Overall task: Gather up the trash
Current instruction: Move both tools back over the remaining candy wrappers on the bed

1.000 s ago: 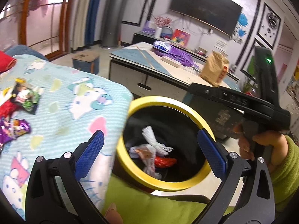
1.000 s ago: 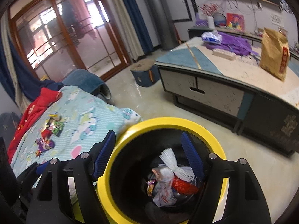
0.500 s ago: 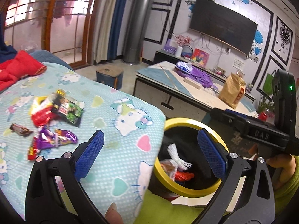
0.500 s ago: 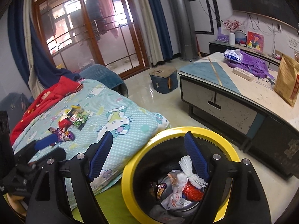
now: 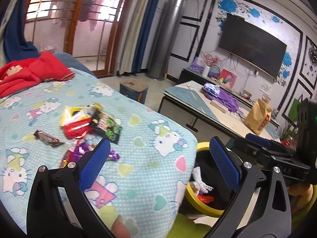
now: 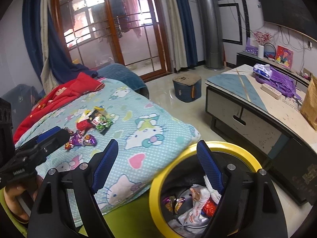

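Several snack wrappers lie on a light-blue cartoon blanket: a red and yellow one, a black and green one, a dark candy bar and purple ones. They also show in the right wrist view. A black bin with a yellow rim holds trash beside the blanket. My left gripper is open and empty above the blanket's edge. My right gripper is open and empty, over the bin's left rim.
A red garment lies at the blanket's far end. A low table with a brown paper bag and purple bag stands right of the bin. A small blue stool stands on the floor.
Both grippers have swung left and up, away from the bin toward the blanket. The wrappers have come into fuller view. Both grippers stay open and empty.
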The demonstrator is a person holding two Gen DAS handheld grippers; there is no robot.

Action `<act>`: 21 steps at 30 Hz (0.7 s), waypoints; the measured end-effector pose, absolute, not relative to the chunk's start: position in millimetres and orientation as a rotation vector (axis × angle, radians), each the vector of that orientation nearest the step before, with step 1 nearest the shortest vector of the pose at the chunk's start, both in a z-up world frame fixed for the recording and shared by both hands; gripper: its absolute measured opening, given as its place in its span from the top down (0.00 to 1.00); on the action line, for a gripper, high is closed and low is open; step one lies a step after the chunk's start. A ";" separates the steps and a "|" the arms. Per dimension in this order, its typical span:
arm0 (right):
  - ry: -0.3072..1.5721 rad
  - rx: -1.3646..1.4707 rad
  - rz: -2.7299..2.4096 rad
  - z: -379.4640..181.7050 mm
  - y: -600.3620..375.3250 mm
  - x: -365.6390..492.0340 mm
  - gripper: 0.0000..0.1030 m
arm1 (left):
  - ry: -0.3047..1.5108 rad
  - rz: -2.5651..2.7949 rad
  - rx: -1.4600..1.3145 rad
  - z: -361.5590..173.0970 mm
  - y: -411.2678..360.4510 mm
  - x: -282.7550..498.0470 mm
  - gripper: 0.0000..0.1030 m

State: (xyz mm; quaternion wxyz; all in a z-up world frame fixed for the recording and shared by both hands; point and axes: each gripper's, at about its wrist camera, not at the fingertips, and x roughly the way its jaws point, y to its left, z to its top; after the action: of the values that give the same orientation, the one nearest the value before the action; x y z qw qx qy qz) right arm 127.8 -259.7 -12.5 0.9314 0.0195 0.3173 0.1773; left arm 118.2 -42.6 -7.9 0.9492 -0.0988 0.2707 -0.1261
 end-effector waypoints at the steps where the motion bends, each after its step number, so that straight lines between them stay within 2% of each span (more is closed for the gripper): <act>1: 0.649 0.036 0.368 -12.0 -257.2 128.1 0.23 | 0.548 -0.247 -0.207 -7.2 -38.6 117.8 0.11; 21: 0.639 -0.055 0.518 -13.4 -171.2 134.1 0.23 | 0.499 -0.044 -0.307 -4.5 42.4 115.8 0.11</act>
State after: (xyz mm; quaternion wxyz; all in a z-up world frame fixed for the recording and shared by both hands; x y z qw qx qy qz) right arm 134.1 -171.2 -13.4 0.9163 -0.0269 0.3103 0.2518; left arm 115.8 42.4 -4.5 0.9572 -0.1513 0.2457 -0.0214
